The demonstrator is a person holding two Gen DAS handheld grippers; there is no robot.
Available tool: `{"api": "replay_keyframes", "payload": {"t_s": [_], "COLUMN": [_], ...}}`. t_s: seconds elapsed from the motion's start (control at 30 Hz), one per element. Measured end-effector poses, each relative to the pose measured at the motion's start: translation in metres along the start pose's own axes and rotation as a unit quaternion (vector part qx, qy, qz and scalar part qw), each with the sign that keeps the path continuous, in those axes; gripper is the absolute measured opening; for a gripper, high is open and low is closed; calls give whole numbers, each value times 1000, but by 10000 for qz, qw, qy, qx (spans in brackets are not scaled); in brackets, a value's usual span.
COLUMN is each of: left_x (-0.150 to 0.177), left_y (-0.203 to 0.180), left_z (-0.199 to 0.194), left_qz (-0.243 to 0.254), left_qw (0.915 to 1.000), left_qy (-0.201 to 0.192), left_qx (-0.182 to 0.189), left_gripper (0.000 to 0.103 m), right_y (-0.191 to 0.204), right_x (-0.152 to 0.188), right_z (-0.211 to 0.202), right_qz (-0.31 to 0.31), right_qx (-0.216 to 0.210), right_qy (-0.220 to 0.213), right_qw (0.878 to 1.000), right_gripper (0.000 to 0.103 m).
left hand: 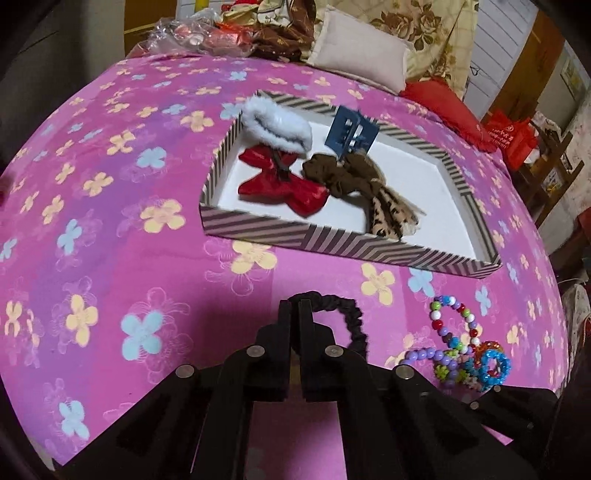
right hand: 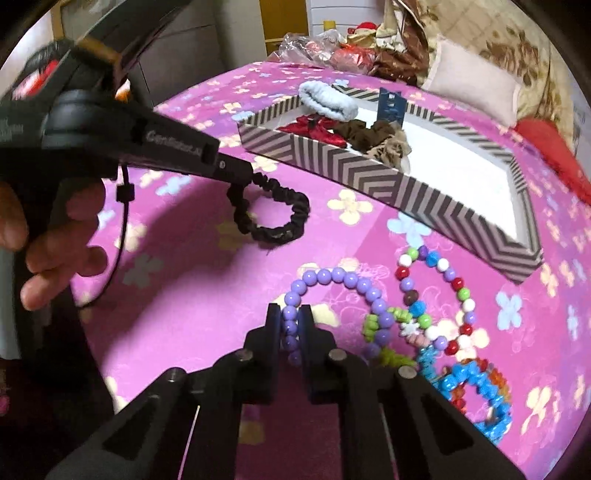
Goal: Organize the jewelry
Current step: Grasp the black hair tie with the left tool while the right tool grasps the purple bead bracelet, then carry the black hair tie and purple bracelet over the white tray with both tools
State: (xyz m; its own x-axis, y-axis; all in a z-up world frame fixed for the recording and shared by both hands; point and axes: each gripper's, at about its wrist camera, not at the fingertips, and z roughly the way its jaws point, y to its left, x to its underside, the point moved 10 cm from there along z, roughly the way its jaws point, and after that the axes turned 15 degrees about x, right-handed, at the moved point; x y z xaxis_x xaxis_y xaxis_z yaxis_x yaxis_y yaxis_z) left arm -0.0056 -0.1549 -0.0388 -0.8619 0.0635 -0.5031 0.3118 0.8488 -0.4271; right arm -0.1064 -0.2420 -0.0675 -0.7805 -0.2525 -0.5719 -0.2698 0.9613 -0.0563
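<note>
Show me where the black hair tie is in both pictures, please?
Left wrist view: the black hair tie is bottom centre, pinched at its end by the left hand-held gripper.
Right wrist view: the black hair tie lies left of centre on the pink bedspread, with the left hand-held gripper clamped on its left end.
Shared landmark: the striped box, just beyond the tie in both.

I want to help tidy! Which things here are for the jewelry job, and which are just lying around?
For the job: black scrunchie, purple bead bracelet, colourful bead bracelet, striped box.
Just lying around: pillow, red cushion, plastic bags.
</note>
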Motion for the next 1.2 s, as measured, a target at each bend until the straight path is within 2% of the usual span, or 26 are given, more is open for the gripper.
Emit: {"api": "replay_keyframes", "payload": {"t_s": [0.17, 0.4, 0.63, 0.8, 1.03, 1.2], "left_x": [-12, -33, -60, -84, -120, -129], "left_y": [-12, -31, -59, -78, -96, -97], "left_z": [-16, -29, -29, -13, 36, 75], "left_qz": [102, 265, 432, 474, 360, 296], "left_qw": [9998, 9990, 9978, 9975, 9980, 9986], "left_qy": [-172, -339, -452, -444, -333, -232], "left_qx": [79, 107, 215, 274, 386, 371], "left_gripper": [6, 6, 6, 6, 6, 6], "right_y": [-11, -45, -78, -119, -166, -178], "right_x": [-20, -53, -81, -102, -120, -118], "right_z": [-30, -54, -66, -60, -27, 5], "right_qz": [512, 1052, 1274, 1535, 1823, 1984], "right_qx": [-475, -770, -610, -363, 11, -4], "right_qy": [-275, -614, -868, -931, -788, -550], "right_qw": [9972, 9896, 9862, 9831, 9801, 9786], "right_gripper": [9, 9, 9, 9, 9, 9]}}
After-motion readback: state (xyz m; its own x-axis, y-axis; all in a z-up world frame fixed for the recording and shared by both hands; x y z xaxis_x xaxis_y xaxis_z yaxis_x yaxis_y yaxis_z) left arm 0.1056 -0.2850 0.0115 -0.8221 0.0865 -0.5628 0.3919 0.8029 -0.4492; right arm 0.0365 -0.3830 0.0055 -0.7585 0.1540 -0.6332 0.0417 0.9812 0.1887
